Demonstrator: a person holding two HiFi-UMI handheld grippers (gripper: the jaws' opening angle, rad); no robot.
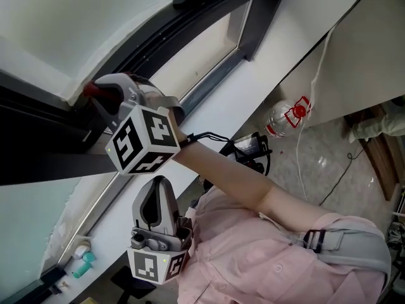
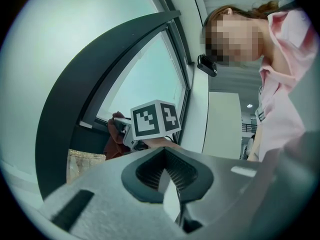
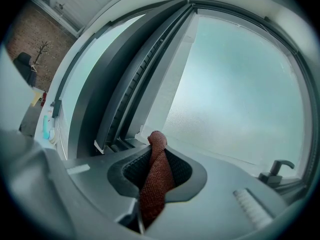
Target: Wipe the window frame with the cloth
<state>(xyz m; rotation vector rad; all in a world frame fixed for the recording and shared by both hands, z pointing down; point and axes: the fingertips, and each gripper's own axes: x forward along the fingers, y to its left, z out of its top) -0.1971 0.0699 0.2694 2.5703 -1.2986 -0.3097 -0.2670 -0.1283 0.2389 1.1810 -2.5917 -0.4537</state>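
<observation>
Window frame point(image 3: 112, 104): dark rails running from 7 to 1 o'clock in the right gripper view. Right gripper point(image 1: 104, 103): jaws clamped on the cloth point(image 3: 156, 176), whose tip is near the lower rail. Left gripper point(image 2: 172, 186): jaws together, empty, at 7 o'clock in the head view. The cloth appears soft, light and limp; hold it bunched.

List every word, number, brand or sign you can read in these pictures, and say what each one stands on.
No text in any view can be read.
Red label on the clear plastic bottle: there may be print, but it is too small to read.
Upper black-and-white marker cube and lower black-and-white marker cube: square patterns only, no words or numbers.
</observation>
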